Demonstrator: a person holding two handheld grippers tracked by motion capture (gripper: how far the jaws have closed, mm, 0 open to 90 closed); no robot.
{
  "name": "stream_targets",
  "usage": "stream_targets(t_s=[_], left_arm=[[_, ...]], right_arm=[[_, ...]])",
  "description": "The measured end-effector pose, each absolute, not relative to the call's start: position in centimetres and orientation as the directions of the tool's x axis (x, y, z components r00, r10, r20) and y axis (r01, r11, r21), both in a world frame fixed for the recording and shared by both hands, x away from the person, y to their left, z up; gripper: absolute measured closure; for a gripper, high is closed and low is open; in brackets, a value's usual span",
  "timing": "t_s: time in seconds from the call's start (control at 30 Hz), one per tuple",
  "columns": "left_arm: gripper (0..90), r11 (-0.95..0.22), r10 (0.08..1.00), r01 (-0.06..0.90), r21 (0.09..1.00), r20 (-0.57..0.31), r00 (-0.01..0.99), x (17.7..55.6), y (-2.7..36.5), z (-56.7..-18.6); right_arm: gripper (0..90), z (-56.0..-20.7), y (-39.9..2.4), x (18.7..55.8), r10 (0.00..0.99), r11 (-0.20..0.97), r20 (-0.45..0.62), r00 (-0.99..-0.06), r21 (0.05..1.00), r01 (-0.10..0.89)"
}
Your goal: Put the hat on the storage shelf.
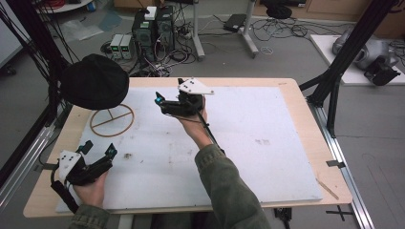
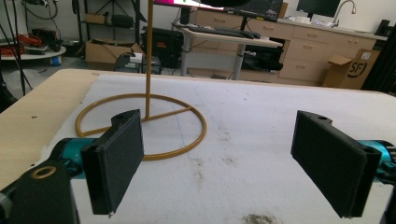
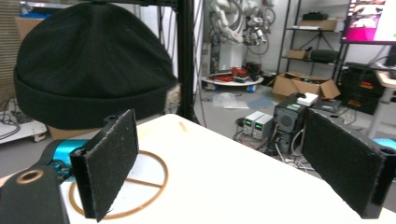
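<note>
A black beanie hat (image 1: 94, 81) sits on top of a gold wire stand with a ring base (image 1: 112, 120) at the table's far left. My right gripper (image 1: 170, 91) is held above the middle of the white board, pointing left at the hat, open and empty. In the right gripper view the hat (image 3: 88, 65) looms at upper left beyond the open jaws (image 3: 233, 163), with the ring base (image 3: 154, 179) below it. My left gripper (image 1: 100, 149) rests open near the front left. Its view shows the stand's pole (image 2: 148, 56) and ring (image 2: 140, 126) ahead of the empty gripper (image 2: 224, 163).
A white foam board (image 1: 248, 143) covers most of the wooden table (image 1: 286, 83). Black frame posts stand at the left (image 1: 33, 52) and the right (image 1: 344, 57). Computer cases (image 1: 153, 28) and cables lie on the floor behind the table. Small dirt marks (image 2: 254, 218) dot the board.
</note>
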State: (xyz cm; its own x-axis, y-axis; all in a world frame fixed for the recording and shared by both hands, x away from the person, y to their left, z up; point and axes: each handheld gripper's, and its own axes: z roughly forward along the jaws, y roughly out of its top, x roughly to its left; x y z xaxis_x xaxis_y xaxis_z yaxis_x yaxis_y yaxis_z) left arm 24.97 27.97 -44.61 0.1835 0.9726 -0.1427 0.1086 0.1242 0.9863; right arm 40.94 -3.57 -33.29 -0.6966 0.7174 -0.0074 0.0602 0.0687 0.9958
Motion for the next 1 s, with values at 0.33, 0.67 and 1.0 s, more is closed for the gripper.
stream_targets(t_s=[0.33,0.67,1.0], left_arm=[[17.3,0.117,0.974,0.11,0.987,-0.136,0.18,25.0,28.0,-44.6],[17.3,0.108,0.976,0.112,0.988,-0.126,0.175,25.0,27.9,-44.6],[17.4,0.095,0.978,0.108,0.99,-0.113,0.177,24.9,27.7,-44.5]], right_arm=[[10.9,-33.7,-9.2,38.8,0.774,0.046,-0.03,-0.633,0.999,0.009],[10.8,-36.0,-15.4,36.9,0.825,0.04,-0.006,-0.565,0.998,0.048],[10.8,-38.3,-21.1,34.6,0.884,0.025,0.011,-0.468,0.997,0.071]])
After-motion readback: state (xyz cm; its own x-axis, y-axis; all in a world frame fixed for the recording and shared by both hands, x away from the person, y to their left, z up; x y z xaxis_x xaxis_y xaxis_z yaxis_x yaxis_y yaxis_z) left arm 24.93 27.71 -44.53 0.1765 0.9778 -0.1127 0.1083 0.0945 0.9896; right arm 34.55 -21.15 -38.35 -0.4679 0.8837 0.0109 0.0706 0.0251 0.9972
